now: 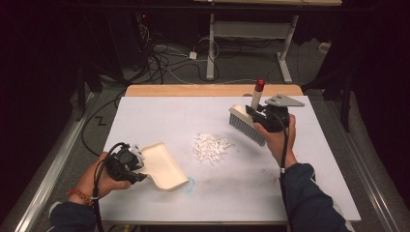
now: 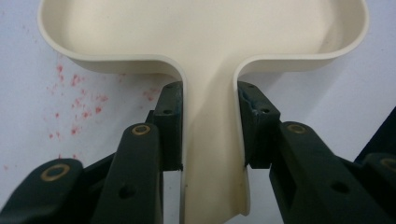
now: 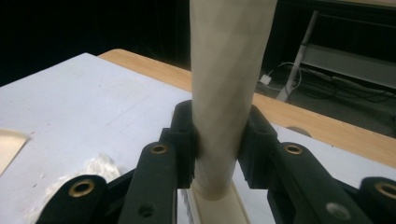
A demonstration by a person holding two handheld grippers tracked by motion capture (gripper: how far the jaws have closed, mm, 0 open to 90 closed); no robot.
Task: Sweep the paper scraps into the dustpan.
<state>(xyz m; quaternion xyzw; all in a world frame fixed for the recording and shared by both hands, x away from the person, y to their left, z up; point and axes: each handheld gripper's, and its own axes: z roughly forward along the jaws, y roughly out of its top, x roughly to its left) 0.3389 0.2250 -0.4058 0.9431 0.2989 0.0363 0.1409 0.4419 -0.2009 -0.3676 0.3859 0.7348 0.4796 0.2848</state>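
Observation:
A cream dustpan (image 1: 163, 164) lies at the front left of the white table (image 1: 159, 116). My left gripper (image 1: 139, 162) is shut on its handle (image 2: 210, 154), with a black pad pressed against each side. A heap of white scraps (image 1: 211, 146) sits mid-table, apart from the pan's open edge. Right of the heap, my right gripper (image 1: 257, 112) is shut on the cream handle (image 3: 226, 88) of a hand brush (image 1: 246, 124). The brush hangs tilted above the table, grey bristles toward the heap, red cap (image 1: 260, 85) at the top.
Red specks (image 2: 77, 109) and a faint blue mark (image 1: 191, 183) stain the table surface. A wooden strip (image 1: 212, 90) runs along the far edge. Beyond it stand desk legs (image 1: 211, 48) and loose cables (image 1: 164, 60) on the floor. Metal rails (image 1: 58, 159) flank the table.

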